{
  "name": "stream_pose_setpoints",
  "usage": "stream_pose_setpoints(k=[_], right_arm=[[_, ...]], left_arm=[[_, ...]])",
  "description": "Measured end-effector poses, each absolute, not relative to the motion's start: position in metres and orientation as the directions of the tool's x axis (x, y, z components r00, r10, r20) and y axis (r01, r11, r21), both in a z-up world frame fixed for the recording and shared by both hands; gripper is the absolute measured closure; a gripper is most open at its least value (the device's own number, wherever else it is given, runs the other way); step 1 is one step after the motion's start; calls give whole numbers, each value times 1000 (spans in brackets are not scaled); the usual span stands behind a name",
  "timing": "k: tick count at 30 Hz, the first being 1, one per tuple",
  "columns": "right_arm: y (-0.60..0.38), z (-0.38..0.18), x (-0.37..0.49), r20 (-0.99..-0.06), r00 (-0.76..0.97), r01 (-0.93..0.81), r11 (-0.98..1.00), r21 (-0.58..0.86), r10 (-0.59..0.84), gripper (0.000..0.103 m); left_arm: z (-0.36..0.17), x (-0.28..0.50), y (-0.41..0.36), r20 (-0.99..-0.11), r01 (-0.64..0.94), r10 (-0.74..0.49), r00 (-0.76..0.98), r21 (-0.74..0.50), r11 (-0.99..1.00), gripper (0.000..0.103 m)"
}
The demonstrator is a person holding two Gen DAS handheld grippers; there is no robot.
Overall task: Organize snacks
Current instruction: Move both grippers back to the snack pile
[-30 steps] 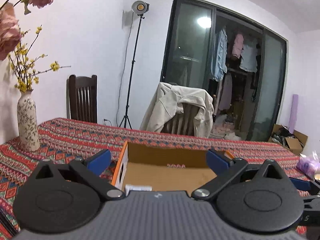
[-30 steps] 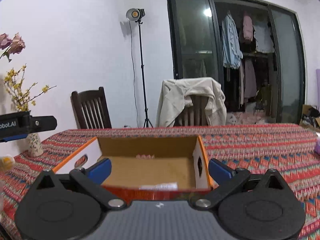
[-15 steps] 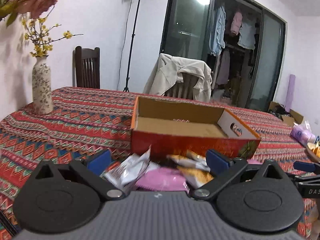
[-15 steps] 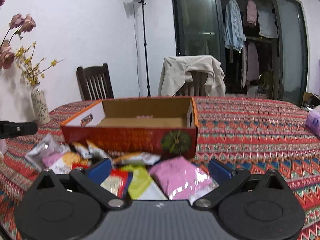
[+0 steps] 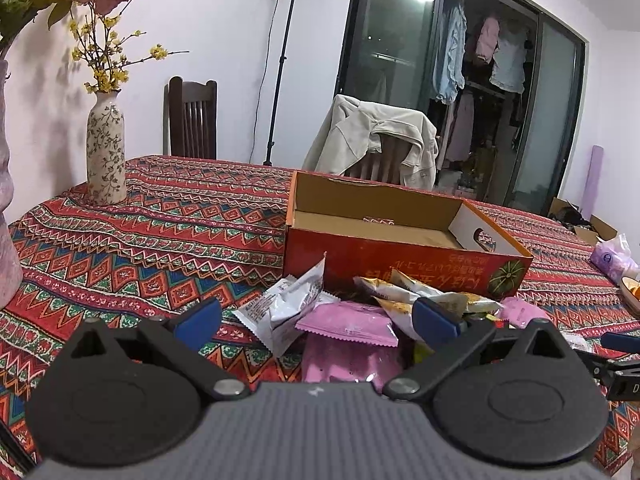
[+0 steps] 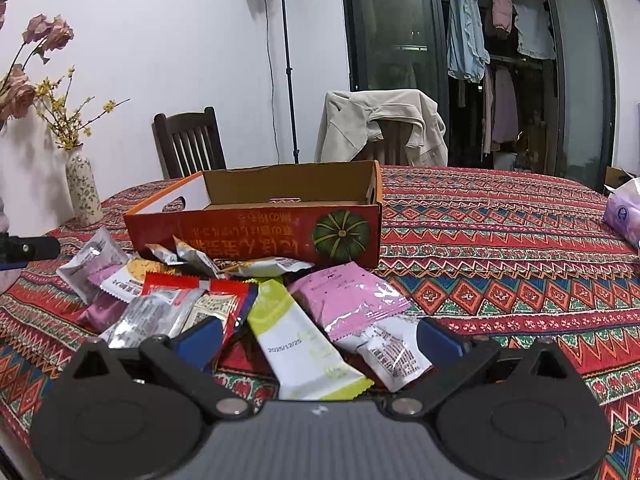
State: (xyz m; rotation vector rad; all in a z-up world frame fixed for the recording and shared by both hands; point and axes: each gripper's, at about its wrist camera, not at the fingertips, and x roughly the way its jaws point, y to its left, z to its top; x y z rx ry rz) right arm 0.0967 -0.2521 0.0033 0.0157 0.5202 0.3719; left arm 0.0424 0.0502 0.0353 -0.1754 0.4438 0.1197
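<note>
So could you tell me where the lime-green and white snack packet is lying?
In the right wrist view the lime-green and white packet lies on the tablecloth between the open right gripper fingers, beside the pink packet.

Flower vase (image 5: 106,151), jacket-draped chair (image 5: 376,142)

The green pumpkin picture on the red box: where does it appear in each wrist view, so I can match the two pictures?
Left wrist view: the pumpkin picture is right of centre, at the right end of the red box front wall.
Right wrist view: the pumpkin picture is near the centre, again at the front wall's right end.
Shared landmark: the beige jacket draped over a chair behind the box.
</note>
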Motion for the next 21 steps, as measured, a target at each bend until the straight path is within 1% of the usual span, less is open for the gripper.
stream_pose_setpoints(k=[5, 7, 9, 10, 13, 14, 16, 18, 21], right_arm=[[-247, -1, 100, -509, 784, -354, 929, 104, 356, 9], [-244, -2, 102, -519, 776, -359, 928, 102, 358, 15], [-240, -3, 104, -534, 764, -371, 924, 96, 363, 24], [-237, -4, 105, -540, 758, -380, 921, 89, 365, 25], [-226, -8, 111, -573, 737, -406, 913, 49, 358, 34], [-223, -10, 114, -585, 730, -409, 911, 42, 355, 39], [-219, -12, 120, -598, 724, -408, 912, 30, 344, 42], [-218, -12, 128, -609, 710, -418, 908, 39, 353, 51], [-209, -11, 137, -626, 694, -451, 893, 8, 356, 51]], left_arm=[[31, 39, 56, -440, -163, 79, 895, -155, 974, 0], [29, 39, 59, -444, -169, 81, 892, -161, 972, 0], [28, 40, 63, -448, -174, 82, 890, -167, 970, 0], [27, 40, 64, -450, -175, 82, 889, -170, 970, 0], [25, 41, 67, -452, -177, 79, 888, -178, 968, 0], [25, 41, 69, -453, -177, 78, 888, -180, 968, 0], [24, 41, 71, -454, -181, 79, 887, -184, 966, 0], [23, 41, 73, -456, -188, 84, 886, -188, 964, 0], [23, 41, 77, -462, -201, 90, 882, -196, 960, 0]])
